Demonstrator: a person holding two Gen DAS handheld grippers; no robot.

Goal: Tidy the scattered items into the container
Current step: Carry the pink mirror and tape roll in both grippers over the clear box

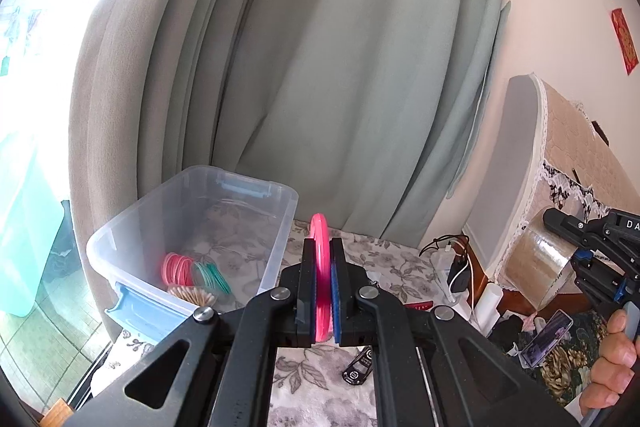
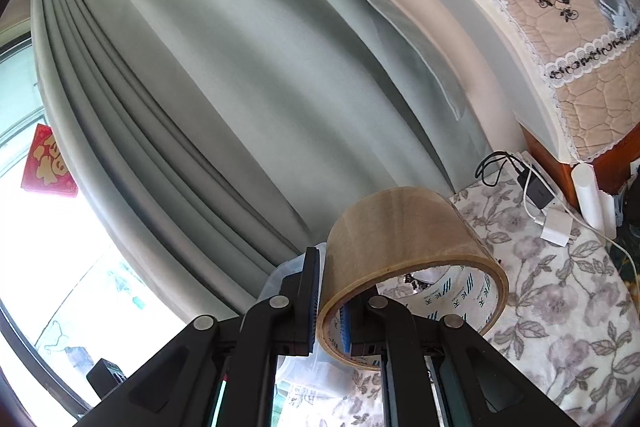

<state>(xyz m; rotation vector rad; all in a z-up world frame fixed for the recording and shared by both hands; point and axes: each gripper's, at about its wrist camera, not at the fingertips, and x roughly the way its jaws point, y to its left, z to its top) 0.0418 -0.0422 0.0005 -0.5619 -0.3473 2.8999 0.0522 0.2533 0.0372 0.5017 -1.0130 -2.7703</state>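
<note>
My left gripper [image 1: 322,269] is shut on a pink ring [image 1: 320,231], held edge-on above the floral table cloth, just right of a clear plastic container [image 1: 276,227]. The container holds pink bangles [image 1: 178,269], green bangles [image 1: 212,277] and cotton swabs [image 1: 192,295]. My right gripper [image 2: 330,297] is shut on the wall of a brown tape roll [image 2: 400,227], one finger inside the roll, one outside, lifted above the table. The right gripper with the tape roll [image 1: 536,259] also shows at the right of the left wrist view.
A small black toy car [image 1: 358,369] lies on the cloth below my left gripper. A charger with cables [image 1: 456,267], a white cylinder [image 1: 490,303] and a red clip [image 1: 420,305] lie at the back right. Grey-green curtains hang behind; a covered cabinet [image 2: 580,67] stands right.
</note>
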